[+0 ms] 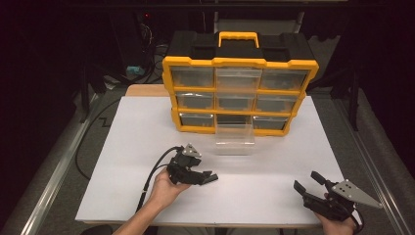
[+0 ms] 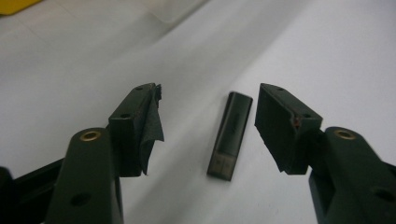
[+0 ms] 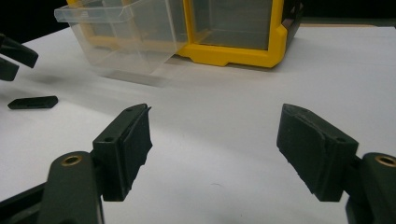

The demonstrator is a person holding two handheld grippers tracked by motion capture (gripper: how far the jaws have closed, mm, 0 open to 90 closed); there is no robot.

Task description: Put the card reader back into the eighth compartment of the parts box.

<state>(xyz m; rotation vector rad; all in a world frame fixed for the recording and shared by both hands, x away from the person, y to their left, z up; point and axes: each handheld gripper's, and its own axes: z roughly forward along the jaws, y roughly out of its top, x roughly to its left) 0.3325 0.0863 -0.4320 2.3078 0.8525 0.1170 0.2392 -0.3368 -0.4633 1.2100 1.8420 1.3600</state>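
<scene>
The left hand-held gripper [image 1: 211, 177] lies low over the white surface [image 1: 132, 147], tilted on its side in the person's left hand [image 1: 165, 190], with its jaws spread wide and nothing held. In the left gripper view a small dark stick [image 2: 229, 135], flat and oblong like a USB drive, lies on the surface between those two jaws, nearer the right one and touching neither. The pad on the left jaw is peeling away at its edge.

Ahead of that gripper, a clear plastic drawer [image 1: 235, 139] stands pulled out on the surface, just in front of the yellow-and-black organiser cabinet [image 1: 239, 83] with its rows of clear drawers.

The right hand-held gripper [image 1: 307, 185] sits near the surface's front right corner, well apart from the left one, jaws wide open and empty. From its own camera the stick [image 3: 32, 102] lies far off to its left, with bare surface between its jaws.
</scene>
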